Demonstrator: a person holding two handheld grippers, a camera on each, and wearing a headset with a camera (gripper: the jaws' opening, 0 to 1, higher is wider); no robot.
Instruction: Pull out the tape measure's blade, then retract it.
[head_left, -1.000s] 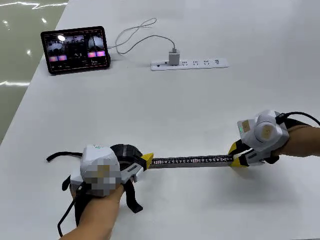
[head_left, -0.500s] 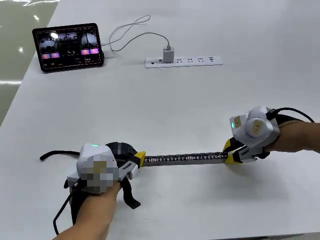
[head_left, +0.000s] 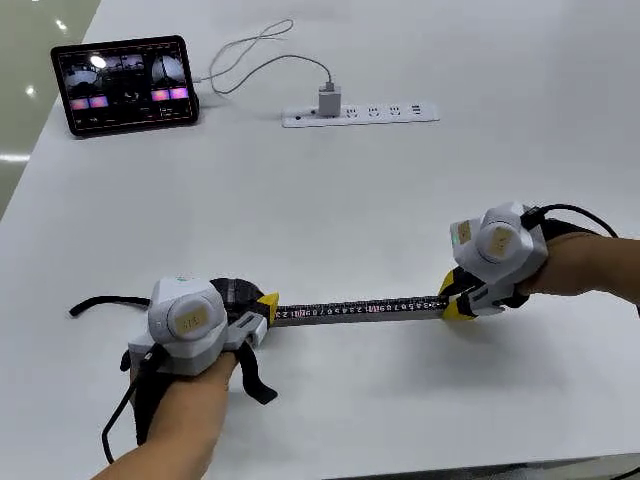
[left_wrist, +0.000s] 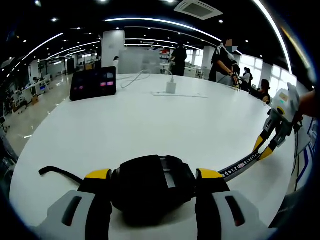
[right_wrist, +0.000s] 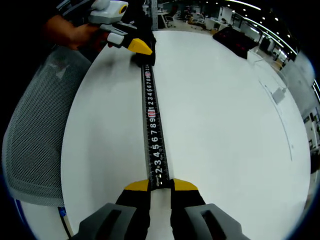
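Head view: Found the left gripper (head_left: 255, 315) at the near left of the white surface (head_left: 350, 210), fingers (head_left: 267, 302) clamped against both sides of the tape measure's black case (head_left: 232, 292), the case resting on the surface. Saw the blade (head_left: 360, 308) extended from the case toward the right, straight and low over the surface. Found the right gripper (head_left: 452, 298) at the near right, pinching the blade's end. Noted a black strap (head_left: 100, 302) lying on the surface just left of the left gripper. Noted at the far side a tablet (head_left: 125, 83) on the left and a power strip (head_left: 360, 113) with a white charger (head_left: 329, 100) plugged in, a cable (head_left: 255, 60) looping between tablet and charger.

Left gripper view: Saw the case held between the two yellow-tipped fingers, touching both. Saw the blade leaving the case on the right and reaching the right gripper, gripped there at its end.

Right gripper view: Saw both fingers squeezed onto the blade's tip, the numbered blade running straight away to the case in the left gripper at the far end. Noted a grey mesh chair (right_wrist: 35, 135) beyond the surface's left edge.
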